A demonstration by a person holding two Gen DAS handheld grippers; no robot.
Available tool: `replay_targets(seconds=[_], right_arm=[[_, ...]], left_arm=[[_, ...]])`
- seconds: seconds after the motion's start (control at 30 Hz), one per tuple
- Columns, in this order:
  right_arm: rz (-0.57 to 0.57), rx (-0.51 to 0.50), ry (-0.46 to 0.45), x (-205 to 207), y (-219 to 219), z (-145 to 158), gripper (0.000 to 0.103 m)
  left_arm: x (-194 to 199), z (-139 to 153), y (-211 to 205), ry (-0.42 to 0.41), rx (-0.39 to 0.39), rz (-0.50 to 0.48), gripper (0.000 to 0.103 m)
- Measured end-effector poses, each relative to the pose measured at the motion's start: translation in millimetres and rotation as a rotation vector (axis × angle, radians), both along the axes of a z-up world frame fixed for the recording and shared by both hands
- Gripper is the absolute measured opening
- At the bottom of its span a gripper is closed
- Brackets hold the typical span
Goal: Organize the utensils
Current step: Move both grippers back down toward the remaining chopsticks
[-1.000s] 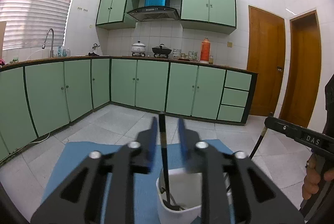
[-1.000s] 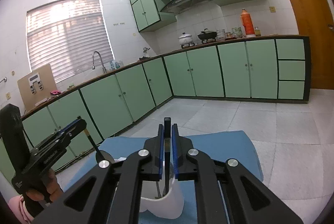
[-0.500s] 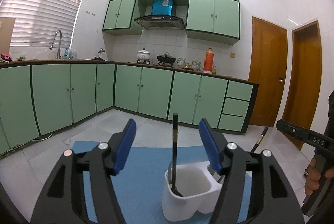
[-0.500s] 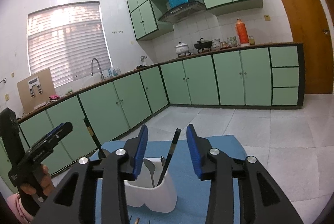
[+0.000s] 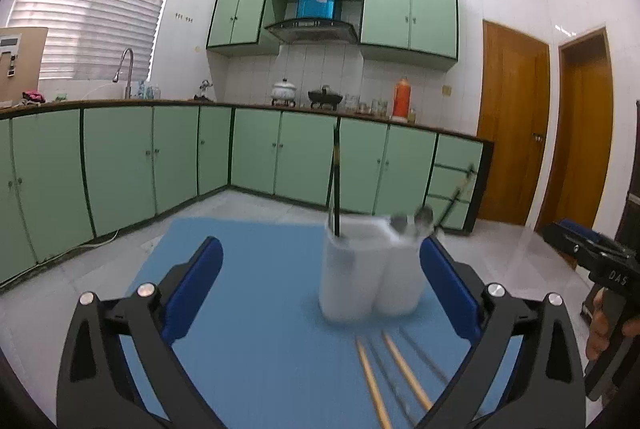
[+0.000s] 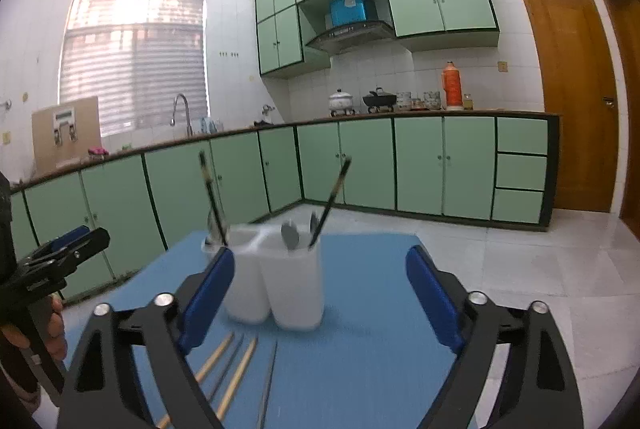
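Observation:
A white two-compartment utensil holder [image 5: 370,269] [image 6: 276,281] stands on a blue mat [image 5: 248,293] [image 6: 360,309]. One black chopstick [image 5: 336,185] [image 6: 212,197] stands in its left compartment; another black chopstick [image 6: 332,201] and spoons [image 6: 290,235] stand in the right one. Several wooden and dark chopsticks [image 5: 394,373] [image 6: 232,369] lie on the mat in front of the holder. My left gripper [image 5: 320,293] and right gripper [image 6: 316,297] are both open wide and empty, drawn back from the holder.
Green kitchen cabinets [image 5: 280,157] and a counter with pots [image 5: 284,93] run along the far walls. Wooden doors [image 5: 516,121] stand at the right. White tiled floor [image 6: 520,261] surrounds the mat.
Both grippers have let go of their black chopsticks into the holder, opened wide and pulled back. The loose chopsticks on the mat have come into view.

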State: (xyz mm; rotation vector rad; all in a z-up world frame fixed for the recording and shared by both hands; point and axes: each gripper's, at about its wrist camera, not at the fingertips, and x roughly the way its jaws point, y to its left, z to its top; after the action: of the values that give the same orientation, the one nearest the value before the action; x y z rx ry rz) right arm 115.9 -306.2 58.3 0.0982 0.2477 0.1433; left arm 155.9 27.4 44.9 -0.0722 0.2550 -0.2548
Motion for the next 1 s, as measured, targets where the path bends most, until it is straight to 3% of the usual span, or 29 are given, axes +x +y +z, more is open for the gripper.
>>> replay_targets(seconds=[0.6, 0.9, 1.0], right_arm=[[-0.045, 0.088, 0.124, -80.9, 11.6, -101.8, 0.094], [-0.032, 0.017, 0.097, -109.5, 28.0, -123.9, 0.093], [-0.023, -0.014, 0.094, -113.5, 35.8, -128.2, 0.088]], left_arm=[[-90.9, -89.4, -1.2, 0.112, 0.095, -0.008, 0.098], [-117.1, -115.1, -13.6, 0.118, 0.132, -0.022, 0.098], [-123.6, -121.3, -14.9, 0.119, 0.124, -0.017, 0.097]])
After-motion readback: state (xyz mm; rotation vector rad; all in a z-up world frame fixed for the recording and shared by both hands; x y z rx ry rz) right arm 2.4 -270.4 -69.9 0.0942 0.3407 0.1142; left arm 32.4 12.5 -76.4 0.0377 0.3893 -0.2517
